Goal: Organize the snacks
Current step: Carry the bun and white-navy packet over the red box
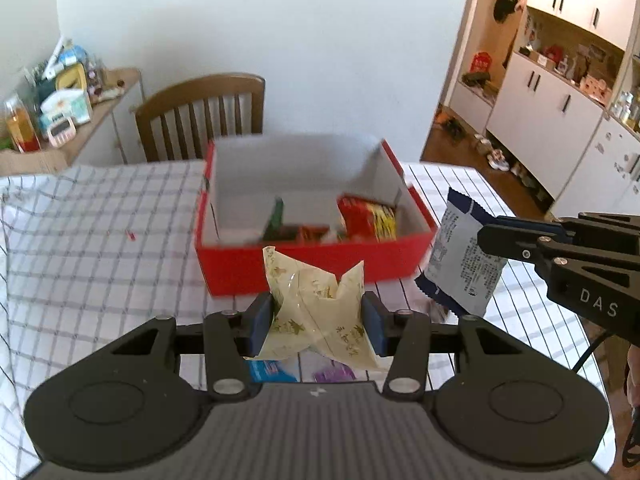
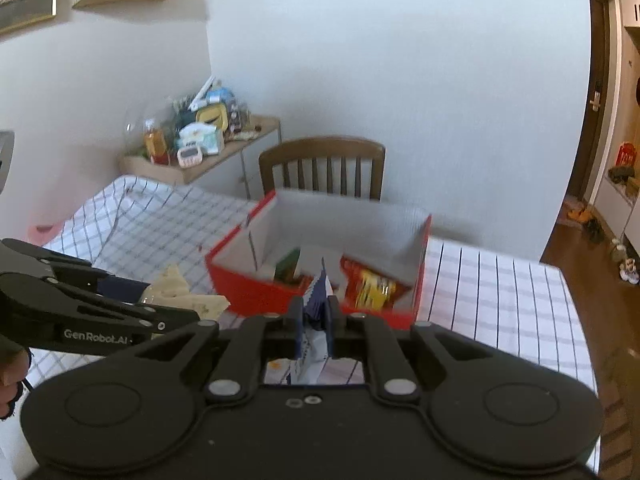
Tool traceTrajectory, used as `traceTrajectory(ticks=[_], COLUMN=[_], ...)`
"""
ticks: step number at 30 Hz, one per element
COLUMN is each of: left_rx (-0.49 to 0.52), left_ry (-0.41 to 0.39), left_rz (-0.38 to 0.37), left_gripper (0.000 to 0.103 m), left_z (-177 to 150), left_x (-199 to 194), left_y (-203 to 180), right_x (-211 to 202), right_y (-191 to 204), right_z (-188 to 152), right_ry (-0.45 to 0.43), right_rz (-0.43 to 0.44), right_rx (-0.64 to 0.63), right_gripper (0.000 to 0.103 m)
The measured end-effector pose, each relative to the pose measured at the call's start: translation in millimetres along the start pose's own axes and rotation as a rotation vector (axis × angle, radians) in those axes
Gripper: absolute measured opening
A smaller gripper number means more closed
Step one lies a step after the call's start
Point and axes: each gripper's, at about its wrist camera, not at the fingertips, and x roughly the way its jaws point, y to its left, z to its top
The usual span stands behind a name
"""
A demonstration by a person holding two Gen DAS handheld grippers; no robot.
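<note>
Two packets in hand at once: our left gripper (image 1: 316, 322) has its fingers pinching a crinkled cream-and-gold foil snack packet (image 1: 316, 312), lower centre of the left view; our right gripper (image 2: 314, 326) has its fingers nearly pressed together on the edge of a flat white-and-navy snack pouch (image 1: 464, 262), which hangs at mid right of the left view.

Target looks like the open red cardboard box with white lining (image 1: 320, 268), centre frame in both views, sitting on the checked-cloth bench (image 1: 100, 240). It already holds a red-and-yellow snack bag (image 1: 370, 220) on its right side and a dark green pack (image 1: 276, 218) toward the middle; white floor on the left half looks free.

Risks, as we judge them:
- Pouch is held by a thin edge only; a quick swing could let it slip or twist out.
- Both grippers sit close in front of the box's near wall. Going in together, we could knock fingers or clip the near rim and shove the light box across the cloth.
- Cream packet is crumpled and springy, so it may catch on the rim.

Room: bench is open at left of the left view. Bench edge runs close on the right, floor beyond. Wooden slat-back chair (image 1: 202, 118) stands behind the box.
</note>
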Motion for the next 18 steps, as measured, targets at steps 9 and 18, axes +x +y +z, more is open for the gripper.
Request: traceTrajectory(ticks=[9,18], left_rx=[0.02,0.017], left_ry=[-0.024,0.007], left_rz=[0.078,0.117], left_gripper=[0.048,0.048], left_z=[55.2,80.4], left_x=[19.0,63.1], left_y=[15.3,27.7], right_x=[32.1,81.5], right_y=[-7.0,-12.6], right_z=[45.8,62.8], right_ry=[-0.044,-0.022], right_rz=[-0.005,-0.005], right_rx=[-0.029,-0.018], right_gripper=[0.01,0.01])
